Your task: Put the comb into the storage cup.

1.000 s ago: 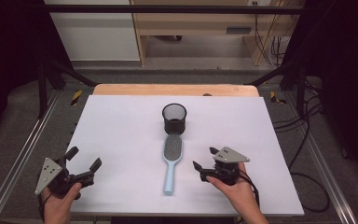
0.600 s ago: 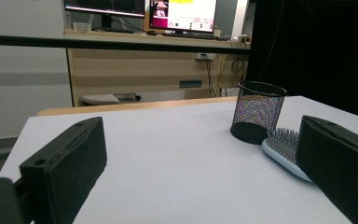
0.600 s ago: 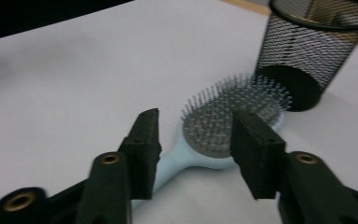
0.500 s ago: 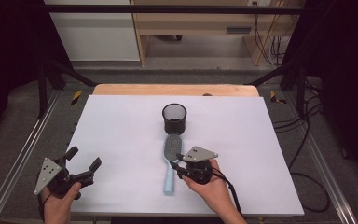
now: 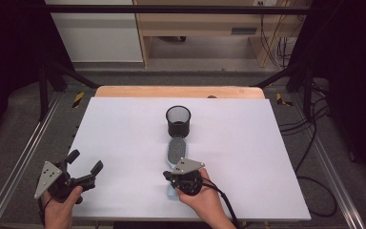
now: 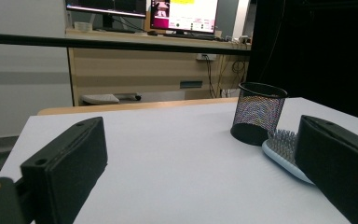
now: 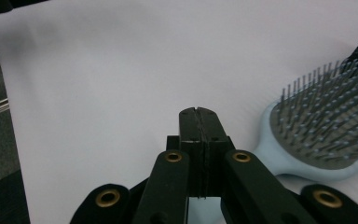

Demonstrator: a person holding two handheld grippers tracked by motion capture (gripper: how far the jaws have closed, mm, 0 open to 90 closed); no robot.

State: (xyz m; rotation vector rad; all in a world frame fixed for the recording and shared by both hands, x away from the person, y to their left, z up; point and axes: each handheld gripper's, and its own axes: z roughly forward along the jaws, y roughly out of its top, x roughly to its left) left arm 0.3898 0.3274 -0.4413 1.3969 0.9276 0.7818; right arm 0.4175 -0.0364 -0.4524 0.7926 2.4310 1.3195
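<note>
Hairbrush [image 5: 176, 151] handle hidden under right gripper [image 5: 167, 175]; brush cut off at frame edge in right gripper view.

Left gripper [image 5: 83, 168] jaws spread, right gripper [image 7: 198, 114] closed

hairbrush [image 5: 176, 151] on table [image 5: 267, 162], cup [image 5: 178, 120] just behind

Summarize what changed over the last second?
The right claw moved left from the hairbrush's right side to over its handle; its jaws are now pressed together, gripping nothing visible. The hairbrush, mesh cup and open left claw stayed put.
</note>
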